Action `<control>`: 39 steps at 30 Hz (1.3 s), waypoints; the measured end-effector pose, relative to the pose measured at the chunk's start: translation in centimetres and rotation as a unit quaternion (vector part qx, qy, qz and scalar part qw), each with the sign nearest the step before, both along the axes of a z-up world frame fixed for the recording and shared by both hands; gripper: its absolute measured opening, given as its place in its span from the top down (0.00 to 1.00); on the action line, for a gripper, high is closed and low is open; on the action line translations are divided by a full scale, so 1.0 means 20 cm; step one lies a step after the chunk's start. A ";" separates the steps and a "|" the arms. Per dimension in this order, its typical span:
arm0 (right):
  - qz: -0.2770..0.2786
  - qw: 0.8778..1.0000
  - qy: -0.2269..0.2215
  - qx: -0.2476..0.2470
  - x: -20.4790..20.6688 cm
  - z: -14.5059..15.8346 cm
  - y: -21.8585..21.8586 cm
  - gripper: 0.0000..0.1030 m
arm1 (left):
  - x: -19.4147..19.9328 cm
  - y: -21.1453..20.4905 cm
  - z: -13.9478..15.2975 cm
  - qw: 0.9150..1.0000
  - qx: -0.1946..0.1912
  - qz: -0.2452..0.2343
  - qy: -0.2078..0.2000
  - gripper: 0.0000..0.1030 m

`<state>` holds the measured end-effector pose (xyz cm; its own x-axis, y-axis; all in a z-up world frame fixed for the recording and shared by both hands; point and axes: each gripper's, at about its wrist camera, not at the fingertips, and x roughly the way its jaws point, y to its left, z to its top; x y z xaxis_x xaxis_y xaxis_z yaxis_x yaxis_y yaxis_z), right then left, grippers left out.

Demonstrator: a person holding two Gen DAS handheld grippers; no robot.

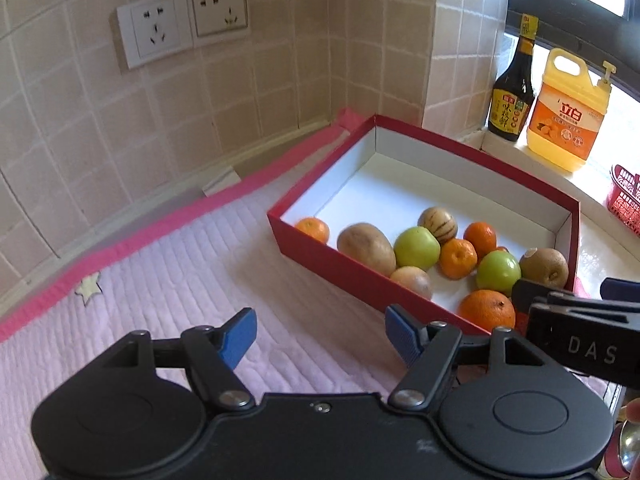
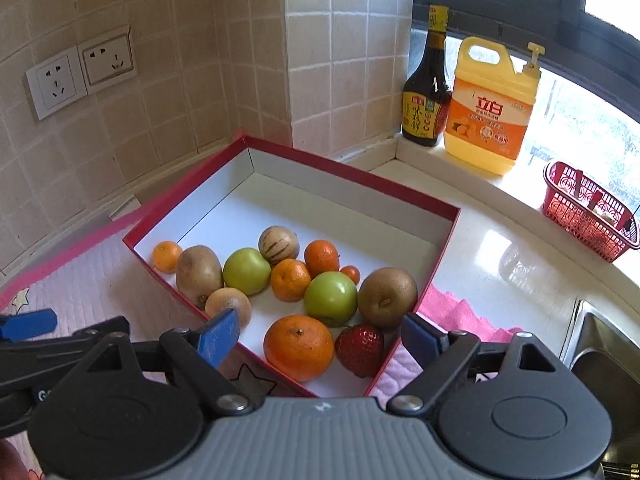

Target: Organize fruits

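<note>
A red box with a white inside (image 1: 472,152) (image 2: 360,178) stands on a pink quilted mat (image 1: 160,264). It holds several fruits at its near end: oranges (image 2: 298,347) (image 1: 487,310), two green apples (image 2: 330,298) (image 2: 246,271), kiwis (image 2: 387,297) (image 1: 366,247), a striped fruit (image 2: 279,245), and a strawberry (image 2: 359,349). My left gripper (image 1: 320,338) is open and empty over the mat, left of the box. My right gripper (image 2: 320,338) is open and empty, low over the box's near corner, above the large orange and strawberry.
A dark sauce bottle (image 2: 428,92) and a yellow detergent jug (image 2: 490,114) stand on the window sill. A red plastic basket (image 2: 588,212) sits on the white counter at right. A sink edge (image 2: 600,352) lies at right. Wall sockets (image 1: 180,24) are on the tiled wall.
</note>
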<state>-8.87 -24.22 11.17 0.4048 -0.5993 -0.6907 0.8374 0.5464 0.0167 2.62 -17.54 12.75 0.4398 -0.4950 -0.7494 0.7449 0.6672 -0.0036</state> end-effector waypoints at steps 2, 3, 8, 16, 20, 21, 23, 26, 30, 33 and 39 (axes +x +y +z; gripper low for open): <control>0.001 1.000 0.003 -0.003 0.00 0.00 0.00 0.13 | -0.01 -0.01 -0.01 1.000 0.003 -0.002 -0.002 0.18; 0.001 1.000 0.003 -0.004 0.01 0.00 0.00 0.13 | -0.01 -0.01 -0.01 1.000 0.004 -0.003 -0.002 0.18; 0.002 1.000 0.002 -0.001 0.01 -0.01 -0.01 0.13 | 0.00 -0.01 -0.01 1.000 0.002 -0.002 -0.001 0.18; 0.001 1.000 -0.001 0.005 0.01 -0.01 -0.02 0.13 | 0.01 -0.01 -0.01 1.000 0.002 0.000 0.015 0.18; -0.001 1.000 -0.001 0.005 0.01 -0.01 -0.02 0.13 | 0.01 -0.02 -0.02 1.000 0.001 0.000 0.017 0.18; -0.001 1.000 0.000 0.005 0.01 -0.01 -0.02 0.13 | 0.01 -0.02 -0.02 1.000 0.001 0.001 0.017 0.18; -0.001 1.000 0.000 0.004 0.01 -0.01 -0.02 0.13 | 0.01 -0.01 -0.02 1.000 0.002 0.000 0.016 0.18; 0.000 1.000 0.001 0.004 0.01 -0.01 -0.02 0.13 | 0.02 -0.01 -0.02 1.000 0.002 0.001 0.018 0.18; 0.001 1.000 0.000 0.004 0.01 -0.01 -0.02 0.13 | 0.02 -0.01 -0.02 1.000 0.000 0.001 0.019 0.18; 0.001 1.000 0.000 0.004 0.01 -0.01 -0.01 0.13 | 0.03 -0.01 -0.03 1.000 -0.003 0.003 0.027 0.18; 0.001 1.000 0.001 0.005 0.02 -0.01 -0.02 0.13 | 0.02 -0.01 -0.03 1.000 0.000 0.007 0.020 0.18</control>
<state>-8.53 -24.53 10.93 0.4040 -0.5914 -0.6979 0.8365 0.5477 0.0201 2.98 -17.82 12.15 0.4173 -0.4886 -0.7663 0.7345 0.6778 -0.0323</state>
